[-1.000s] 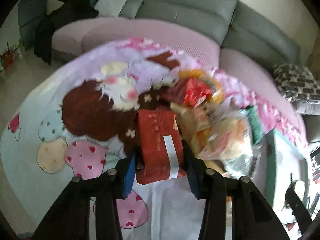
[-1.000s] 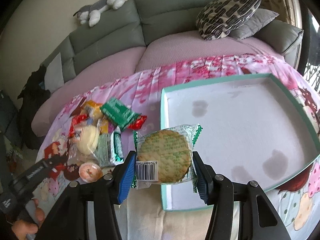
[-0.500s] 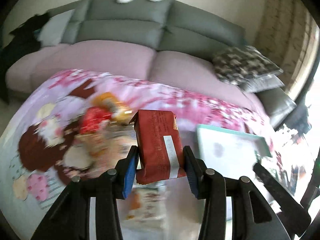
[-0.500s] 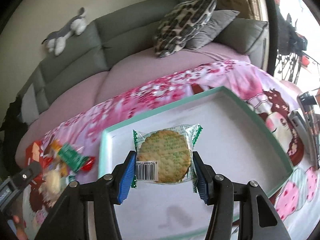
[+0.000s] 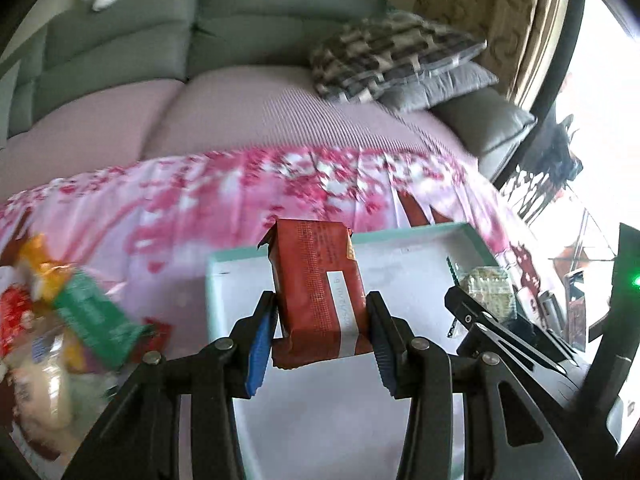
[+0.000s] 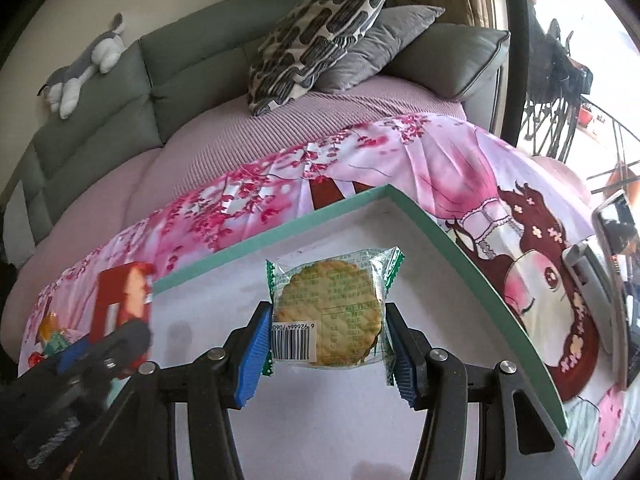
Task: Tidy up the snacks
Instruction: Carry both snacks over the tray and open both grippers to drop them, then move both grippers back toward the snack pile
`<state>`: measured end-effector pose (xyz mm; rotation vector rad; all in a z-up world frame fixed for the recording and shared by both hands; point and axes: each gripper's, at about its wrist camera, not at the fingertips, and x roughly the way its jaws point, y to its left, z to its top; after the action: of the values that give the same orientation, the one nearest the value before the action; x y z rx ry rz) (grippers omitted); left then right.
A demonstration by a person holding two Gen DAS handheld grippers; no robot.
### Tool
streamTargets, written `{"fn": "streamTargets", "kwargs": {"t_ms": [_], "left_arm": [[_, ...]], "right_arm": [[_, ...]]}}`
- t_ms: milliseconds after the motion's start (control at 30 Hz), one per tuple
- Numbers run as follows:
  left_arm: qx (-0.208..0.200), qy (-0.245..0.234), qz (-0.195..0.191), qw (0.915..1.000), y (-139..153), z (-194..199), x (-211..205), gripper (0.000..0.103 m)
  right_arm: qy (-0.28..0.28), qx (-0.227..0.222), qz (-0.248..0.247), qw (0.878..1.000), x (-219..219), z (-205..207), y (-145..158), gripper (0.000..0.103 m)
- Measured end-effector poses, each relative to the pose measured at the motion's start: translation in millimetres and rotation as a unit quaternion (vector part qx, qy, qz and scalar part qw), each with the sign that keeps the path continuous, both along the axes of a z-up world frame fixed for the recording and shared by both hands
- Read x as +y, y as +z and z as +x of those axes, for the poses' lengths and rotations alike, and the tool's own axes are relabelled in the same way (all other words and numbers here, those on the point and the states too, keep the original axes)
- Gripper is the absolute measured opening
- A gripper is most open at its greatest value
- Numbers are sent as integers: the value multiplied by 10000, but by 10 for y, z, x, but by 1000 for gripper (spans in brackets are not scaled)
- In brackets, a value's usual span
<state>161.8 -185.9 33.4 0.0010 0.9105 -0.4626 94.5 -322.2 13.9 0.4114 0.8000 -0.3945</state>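
My left gripper is shut on a red snack packet and holds it above the near left part of the white tray with a teal rim. My right gripper is shut on a round biscuit in a clear green-edged wrapper, held over the tray's far right corner. In the left wrist view the right gripper shows at the right with the biscuit. In the right wrist view the left gripper is a blur at the left with the red packet.
A pile of loose snacks lies left of the tray on the pink cartoon-print blanket. Behind it runs a grey sofa with patterned cushions and a plush toy. A window with a railing is at the right.
Both grippers have swung right, from over the snack pile and the tray's left edge to over the tray. Each still grips its snack. The pile now sits at the left edge.
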Motion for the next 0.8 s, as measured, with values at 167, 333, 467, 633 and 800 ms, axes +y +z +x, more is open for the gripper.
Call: {"fn": "streamTargets", "kwargs": {"t_ms": [167,333,467,633,800], "left_arm": [[117,-11,157,9998,-166,147,-226,47],[109,8,219,9997,-154,157,-274,52],[173,163,155,9996,-89,120,-196,68],[32,471,211,9987,49,-27,3,87],[-84,978,572,9935,86,-106,270,90]], "right_arm": [[-32,135,221,9997,-72,18,-162,58],[-128,183,181,9996,-110,-45,-148,61],[-50,465,52,9989,-77,-79,-135,68],[177,524,-74,9984,31,-150,-22,79],[363,598,-233,9973,205,-214,43,92]]}}
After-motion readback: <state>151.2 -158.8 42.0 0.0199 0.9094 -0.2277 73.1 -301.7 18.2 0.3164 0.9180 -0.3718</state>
